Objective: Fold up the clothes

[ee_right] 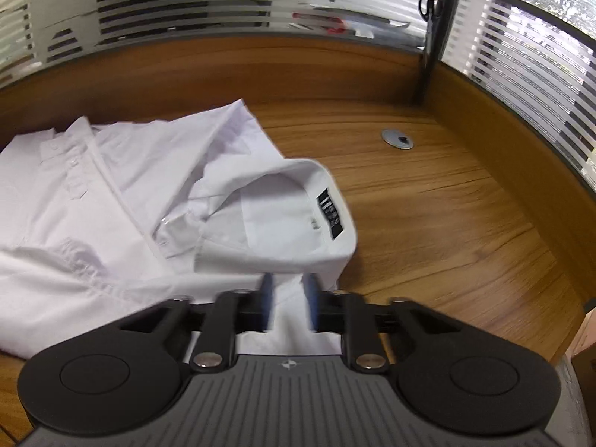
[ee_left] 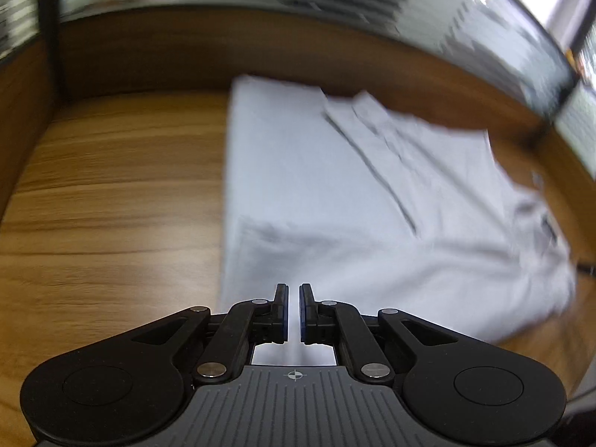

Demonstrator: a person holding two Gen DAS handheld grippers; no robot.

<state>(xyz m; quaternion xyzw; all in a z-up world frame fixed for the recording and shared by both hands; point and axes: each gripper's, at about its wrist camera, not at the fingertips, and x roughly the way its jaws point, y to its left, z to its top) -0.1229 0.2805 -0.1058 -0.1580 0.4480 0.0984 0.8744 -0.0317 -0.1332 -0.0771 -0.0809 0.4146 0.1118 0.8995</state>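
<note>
**White shirt partly folded, both tongs hovering at its near edge**

Wooden desk (ee_right: 428, 201) boards are running out to a frosted, striped glass partition (ee_right: 186, 3), and a round metal cable port (ee_right: 397, 138) is sitting at about one o'clock in the right view. A white shirt (ee_right: 123, 201) is lying flat on the desk, its collar (ee_right: 298, 201) with a black label (ee_right: 329, 213) turned up at twelve o'clock from the right gripper (ee_right: 288, 305). In the left view the shirt (ee_left: 335, 193) is spreading from twelve round to three o'clock, its left edge looking straight, as if already folded in.

The left gripper (ee_left: 293, 313) is hanging over the near hem with its jaws nearly together, a thin slit between them and nothing pinched. The right gripper's jaws are standing apart and blurred; cloth is showing in the gap, but whether they are gripping it I cannot tell.

Judging by this, the work seems mid-fold. The next move likely calls for pinching the near edge at both ends and carrying it toward the collar evenly, so the layers do not bunch.
</note>
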